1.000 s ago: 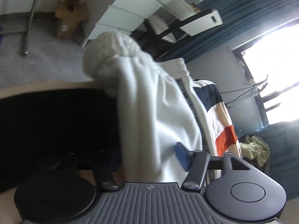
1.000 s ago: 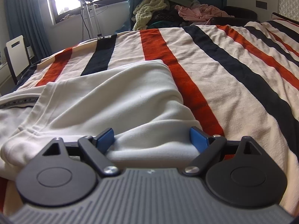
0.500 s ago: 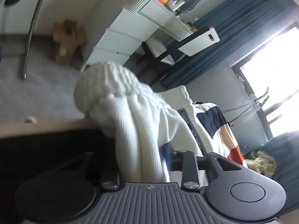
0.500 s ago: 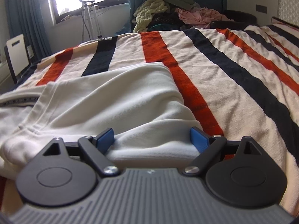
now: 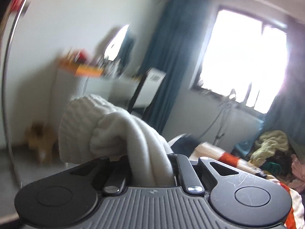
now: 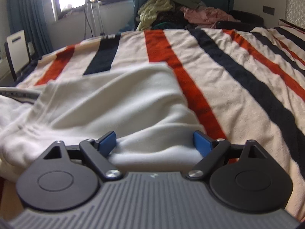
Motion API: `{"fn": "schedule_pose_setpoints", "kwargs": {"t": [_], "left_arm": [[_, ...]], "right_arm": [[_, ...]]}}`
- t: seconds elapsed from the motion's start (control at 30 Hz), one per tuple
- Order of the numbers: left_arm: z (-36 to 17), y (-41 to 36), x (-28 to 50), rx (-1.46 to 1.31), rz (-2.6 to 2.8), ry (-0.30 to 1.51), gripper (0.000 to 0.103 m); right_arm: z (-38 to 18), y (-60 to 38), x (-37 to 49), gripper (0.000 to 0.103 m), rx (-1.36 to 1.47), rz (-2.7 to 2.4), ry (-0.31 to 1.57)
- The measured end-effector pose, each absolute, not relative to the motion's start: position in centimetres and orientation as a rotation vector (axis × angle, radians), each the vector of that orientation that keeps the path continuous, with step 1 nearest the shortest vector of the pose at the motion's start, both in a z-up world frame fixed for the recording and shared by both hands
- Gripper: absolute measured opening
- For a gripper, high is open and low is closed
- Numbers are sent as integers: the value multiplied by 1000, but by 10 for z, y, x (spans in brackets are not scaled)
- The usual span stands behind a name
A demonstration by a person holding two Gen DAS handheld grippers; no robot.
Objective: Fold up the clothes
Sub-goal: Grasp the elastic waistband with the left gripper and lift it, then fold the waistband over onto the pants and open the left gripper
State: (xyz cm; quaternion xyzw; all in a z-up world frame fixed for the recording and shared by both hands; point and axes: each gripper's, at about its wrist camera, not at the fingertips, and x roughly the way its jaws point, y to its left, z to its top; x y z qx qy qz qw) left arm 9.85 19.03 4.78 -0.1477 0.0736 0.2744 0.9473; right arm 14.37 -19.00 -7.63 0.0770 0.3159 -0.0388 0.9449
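Observation:
A white garment point(image 6: 114, 103) lies on the striped bed cover point(image 6: 238, 72), with a grey printed band at its left edge. My right gripper point(image 6: 154, 143) is open, its blue pads on either side of a raised fold of the cloth at the garment's near edge. My left gripper point(image 5: 150, 164) is shut on a bunched end of the white garment point(image 5: 118, 133) with a ribbed cuff, lifted up in the air. The left view is blurred.
A pile of clothes point(image 6: 171, 9) sits past the far end of the bed, also in the left wrist view point(image 5: 272, 145). A window point(image 5: 244, 57), blue curtains point(image 5: 167, 57), a white desk point(image 5: 99, 87) and a chair point(image 6: 17, 51) stand to the left.
My left gripper has closed on the white cloth and swung it up and toward the window, with motion blur. My right gripper has stayed open over the fold, nearly still.

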Motion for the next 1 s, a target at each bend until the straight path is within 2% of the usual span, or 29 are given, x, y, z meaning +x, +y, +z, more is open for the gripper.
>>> {"fn": "schedule_pose_setpoints", "kwargs": {"t": [0.3,0.47,0.6,0.7,0.87,0.97,1.0], "left_arm": [[88,23,115,-123,308,-66,9],[57,-77,137,67,117,-67,9],[3,-142,157,174,-54,-1,9],[-45,-176,173,211,-154,143,10],[-101,-205,187,291,-199,270,11],[-92,-199,187,237,-229,297,17],[-88,-194,188,213,-237,307,30]], "right_arm": [[-26,-256,118,89,390,-148,454],[3,-290,100,89,459,-165,327],[17,-313,82,89,486,-175,265],[20,-327,74,89,489,-187,247],[6,-346,78,89,563,-213,280],[-6,-351,87,89,602,-223,318],[-8,-350,89,89,607,-216,324]]}}
